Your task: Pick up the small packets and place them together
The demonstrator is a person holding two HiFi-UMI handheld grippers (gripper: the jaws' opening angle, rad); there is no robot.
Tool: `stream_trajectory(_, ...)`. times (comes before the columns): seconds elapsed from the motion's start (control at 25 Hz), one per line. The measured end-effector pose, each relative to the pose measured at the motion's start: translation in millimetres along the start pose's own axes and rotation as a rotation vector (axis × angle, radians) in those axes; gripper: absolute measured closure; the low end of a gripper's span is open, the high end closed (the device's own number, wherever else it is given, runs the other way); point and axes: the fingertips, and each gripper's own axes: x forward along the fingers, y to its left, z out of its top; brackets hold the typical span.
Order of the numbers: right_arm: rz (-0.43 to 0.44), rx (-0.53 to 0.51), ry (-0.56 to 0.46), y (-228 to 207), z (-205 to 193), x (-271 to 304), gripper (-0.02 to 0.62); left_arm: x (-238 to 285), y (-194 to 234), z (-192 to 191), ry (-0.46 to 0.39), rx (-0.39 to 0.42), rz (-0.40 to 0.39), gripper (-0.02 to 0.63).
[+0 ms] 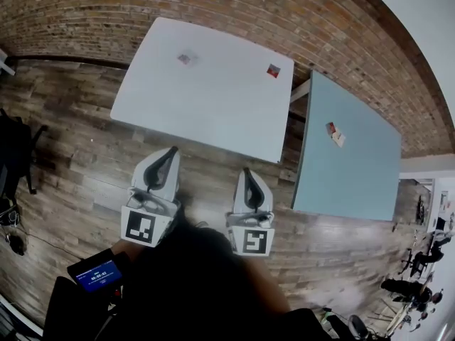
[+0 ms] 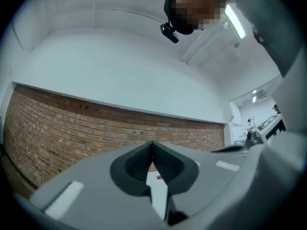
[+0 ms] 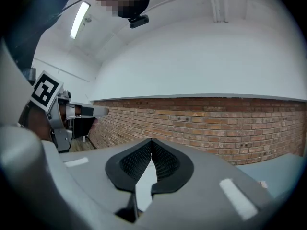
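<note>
Two small packets lie on the white table (image 1: 213, 98): a pale one (image 1: 186, 58) near its far middle and a red one (image 1: 274, 70) at its far right corner. Two more packets (image 1: 335, 133), one red and one white, lie touching on the blue-grey table (image 1: 355, 169) to the right. My left gripper (image 1: 170, 151) and right gripper (image 1: 247, 171) hang over the wooden floor in front of the white table, both shut and empty. In the left gripper view the jaws (image 2: 152, 145) meet, with a red packet (image 2: 157, 177) glimpsed behind them; the right gripper (image 3: 151, 142) is shut too.
A brick wall (image 1: 213, 6) runs behind both tables, with a narrow gap between the tables. A dark chair (image 1: 18, 155) stands at the left. People and equipment (image 1: 416, 275) are at the far lower right. A small screen (image 1: 98, 274) glows by my left arm.
</note>
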Motion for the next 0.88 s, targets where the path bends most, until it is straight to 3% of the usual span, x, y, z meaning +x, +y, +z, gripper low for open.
stream_trajectory(0.44, -0.086, 0.002, 0.049, -8.1, -2.4, 61.6, 0.592, 38.4, 59.9, -6.3, 0.042, -0.018, -0.029, 0.606)
stream_trajectory(0.88, -0.020, 0.047, 0.058, -25.9, -7.4, 117.1, 0.592, 84.8, 77.0, -18.2, 0.052, -0.002, 0.023, 0.606)
